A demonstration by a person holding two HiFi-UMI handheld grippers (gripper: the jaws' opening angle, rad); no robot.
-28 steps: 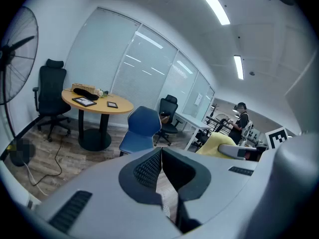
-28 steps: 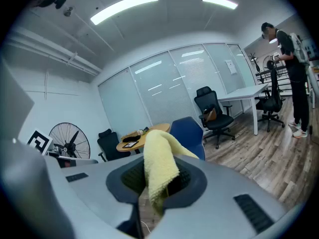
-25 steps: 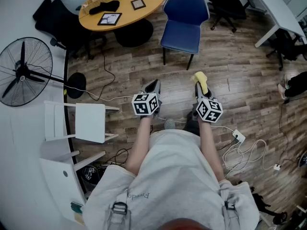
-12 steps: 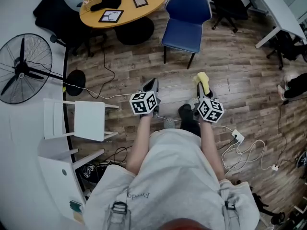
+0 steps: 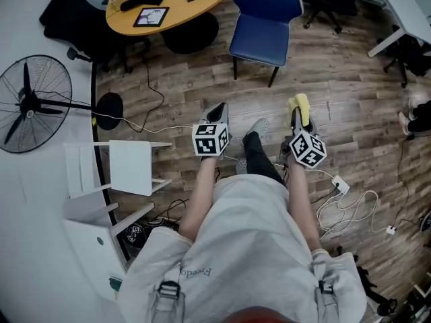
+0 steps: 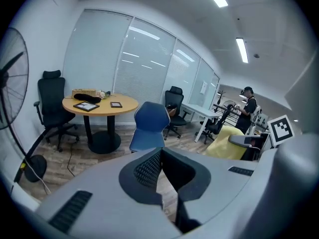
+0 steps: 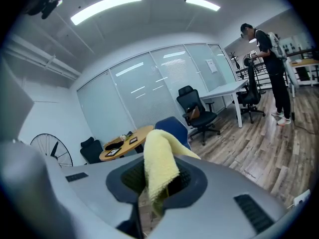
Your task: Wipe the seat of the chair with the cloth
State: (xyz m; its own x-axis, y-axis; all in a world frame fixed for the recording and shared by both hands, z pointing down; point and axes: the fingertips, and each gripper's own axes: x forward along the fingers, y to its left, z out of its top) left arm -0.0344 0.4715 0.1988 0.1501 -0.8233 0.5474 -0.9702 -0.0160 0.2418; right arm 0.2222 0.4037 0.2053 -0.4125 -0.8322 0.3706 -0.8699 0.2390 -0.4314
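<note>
A blue chair (image 5: 264, 20) stands on the wooden floor ahead of me, next to a round table; it also shows as the blue chair (image 6: 150, 126) in the left gripper view and the blue chair (image 7: 174, 128) behind the cloth in the right gripper view. A yellow cloth (image 5: 300, 107) is clamped in my right gripper (image 5: 297, 115), and the yellow cloth (image 7: 159, 168) droops over its jaws. My left gripper (image 5: 217, 115) is shut with nothing in it. Both grippers hang well short of the chair.
A round wooden table (image 5: 165, 4) with frames stands left of the chair. A floor fan (image 5: 34, 103) and a white stand (image 5: 124, 170) are at the left. Cables (image 5: 353, 204) lie on the floor at the right. Black office chairs (image 7: 199, 112) and a person (image 7: 271, 71) are farther off.
I have stepped forward; a leg now shows between the grippers. The chair and table have come nearer. The right gripper still holds the cloth.
</note>
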